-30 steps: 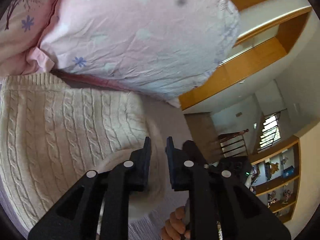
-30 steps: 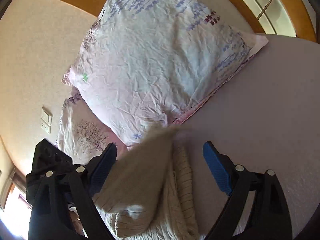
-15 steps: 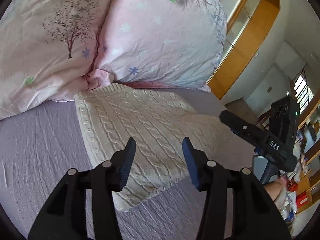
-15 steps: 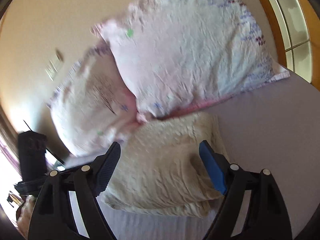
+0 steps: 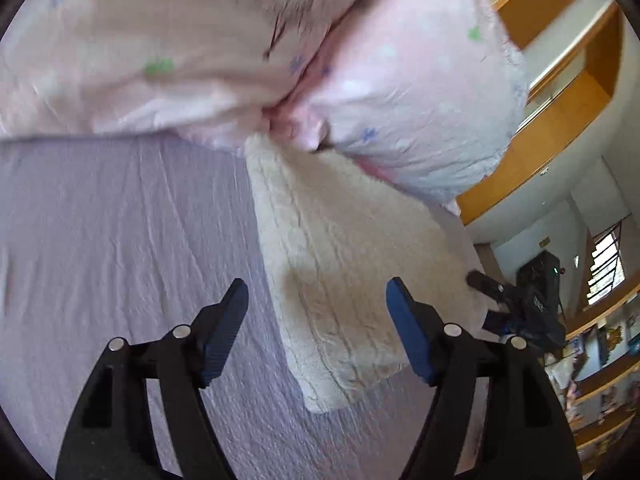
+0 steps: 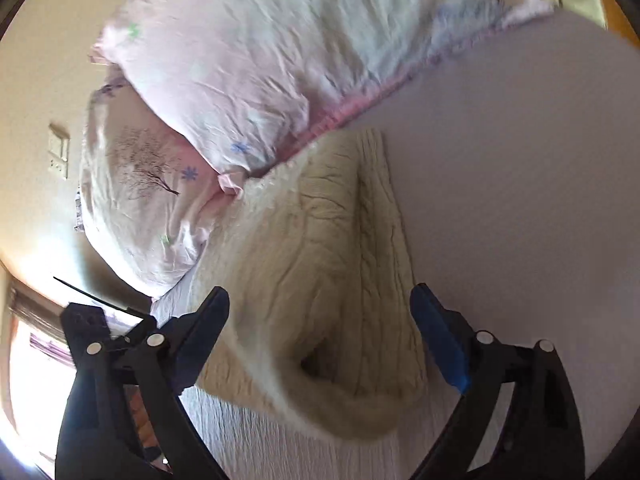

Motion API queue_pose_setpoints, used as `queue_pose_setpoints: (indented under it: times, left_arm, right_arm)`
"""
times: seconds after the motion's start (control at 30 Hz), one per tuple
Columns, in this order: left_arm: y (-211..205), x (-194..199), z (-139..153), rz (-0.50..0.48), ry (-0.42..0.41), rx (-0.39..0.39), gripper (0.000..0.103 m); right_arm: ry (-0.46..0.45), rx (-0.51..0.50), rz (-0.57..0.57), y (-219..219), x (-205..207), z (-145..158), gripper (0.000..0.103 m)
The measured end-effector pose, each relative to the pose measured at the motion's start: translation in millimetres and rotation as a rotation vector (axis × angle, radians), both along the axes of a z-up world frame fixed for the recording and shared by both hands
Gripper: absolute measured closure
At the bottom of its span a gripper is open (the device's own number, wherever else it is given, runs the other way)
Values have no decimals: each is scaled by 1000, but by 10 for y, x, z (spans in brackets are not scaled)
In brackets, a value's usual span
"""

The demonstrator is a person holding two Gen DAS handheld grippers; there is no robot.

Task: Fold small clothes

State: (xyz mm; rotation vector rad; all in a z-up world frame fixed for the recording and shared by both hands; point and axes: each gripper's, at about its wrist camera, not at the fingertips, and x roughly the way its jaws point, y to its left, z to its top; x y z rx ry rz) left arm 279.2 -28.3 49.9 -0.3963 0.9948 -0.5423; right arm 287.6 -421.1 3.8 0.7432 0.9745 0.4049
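Began on a wrinkled lilac cotton bed sheet [image 5: 120,240], in a sunlit bedroom.

Nearest, found the left gripper [image 5: 317,286] spread wide and empty, hanging over the sheet and the near edge of a cream cable-knit sweater [image 5: 340,260]. Had been pinched nearly shut against a flap of that knit a second before. Since then, had let go and drawn back. Much the same with the right gripper [image 6: 319,291]: blue-padded fingers well apart, clamped on nothing, poised above the sweater's rounded near fold.

Meant, most likely, that a fold had just been laid down and released. Left the sweater lying on the sheet as a rough doubled rectangle, no longer lifted. Looked thick, soft and ropy with raised cables. Bulged at the near fold in the right view, with a dark pocket gaping between layers, so probably still needed pressing flat or squaring.

Farther back, touched at its far edge two plump crumpled pillows: a pink cotton pillow printed with a bare dark tree [image 6: 140,184] and a paler pink pillow dotted with small blue flowers [image 6: 280,40].

Beyond those, showed an orange-brown wooden window frame [image 5: 560,120] and, far to the right, wooden shelves of small ornaments [image 5: 600,360].
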Motion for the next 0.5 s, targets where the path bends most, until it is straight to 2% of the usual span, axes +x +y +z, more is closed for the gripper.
queue_pose_setpoints:
  times: [0.1, 0.17, 0.27, 0.33, 0.43, 0.47, 0.5]
  left_arm:
    - [-197, 133, -171, -42, 47, 23, 32]
    - [-260, 199, -271, -40, 77, 6, 29]
    - [-289, 248, -325, -16, 63, -37, 27]
    - [-309, 261, -320, -4, 60, -50, 26]
    - [-329, 293, -335, 9, 56, -75, 26]
    - [-321, 299, -346, 15, 55, -76, 37]
    - [-296, 301, -365, 26, 57, -83, 47]
  right_arm:
    - [4, 22, 35, 51, 149, -68, 19]
    - [7, 53, 64, 77, 215, -115, 19]
    - [11, 86, 7, -44, 186, -177, 30]
    - [-29, -3, -89, -99, 122, -141, 30]
    - [-38, 5, -59, -14, 129, -165, 32]
    - [-36, -1, -26, 68, 143, -159, 37]
    - [-25, 20, 2, 133, 166, -176, 58]
